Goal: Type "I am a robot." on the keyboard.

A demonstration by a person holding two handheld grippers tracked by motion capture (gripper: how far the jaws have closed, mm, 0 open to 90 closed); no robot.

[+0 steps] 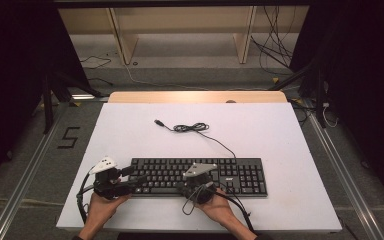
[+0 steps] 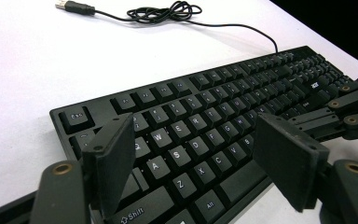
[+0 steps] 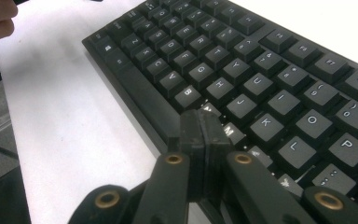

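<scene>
A: From the high view I see a flat black plastic keyboard (image 1: 200, 176) near the front edge of the white table (image 1: 280, 135), long axis left to right, its thin cable (image 1: 195, 128) running away.

B: Left gripper view?

A: My left gripper (image 2: 200, 163) is released over the matte letter keys.

B: Right gripper view?

A: My right gripper (image 3: 200, 130) is clenched, empty, its tips by the bottom letter row.
</scene>
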